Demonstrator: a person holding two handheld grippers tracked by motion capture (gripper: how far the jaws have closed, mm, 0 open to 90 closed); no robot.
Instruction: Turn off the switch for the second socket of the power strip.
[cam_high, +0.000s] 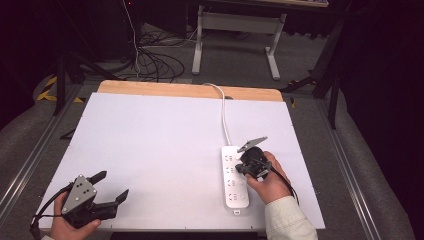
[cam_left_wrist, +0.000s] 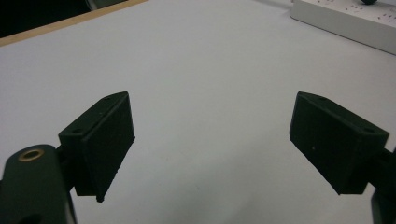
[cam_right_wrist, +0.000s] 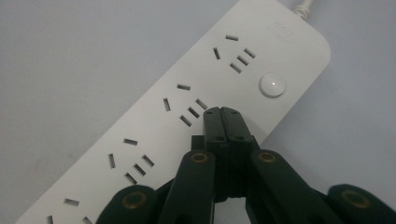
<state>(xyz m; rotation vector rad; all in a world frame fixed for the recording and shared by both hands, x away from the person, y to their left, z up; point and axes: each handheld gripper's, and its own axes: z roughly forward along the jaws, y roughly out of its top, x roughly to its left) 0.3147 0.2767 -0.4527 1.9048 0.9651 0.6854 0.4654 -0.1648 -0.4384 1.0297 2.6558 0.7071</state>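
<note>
A white power strip (cam_high: 232, 186) lies on the right part of the white tabletop (cam_high: 160, 145), its cord (cam_high: 224, 117) running to the far edge. My right gripper (cam_high: 242, 168) points down at the strip with its jaws shut together and nothing between them. In the right gripper view the shut gripper (cam_right_wrist: 222, 113) sits over the power strip (cam_right_wrist: 154, 135) beside a socket, short of the round button (cam_right_wrist: 272, 84); I cannot tell whether it touches. My left gripper (cam_high: 113, 186) rests at the front left, open and empty. In its own view the left gripper (cam_left_wrist: 210, 140) spans bare table.
The power strip (cam_left_wrist: 345, 18) shows at the top right of the left gripper view. A wooden strip (cam_high: 190, 90) borders the table's far edge. Beyond it are floor cables (cam_high: 155, 62) and a white desk frame (cam_high: 235, 30). Metal rails run along both table sides.
</note>
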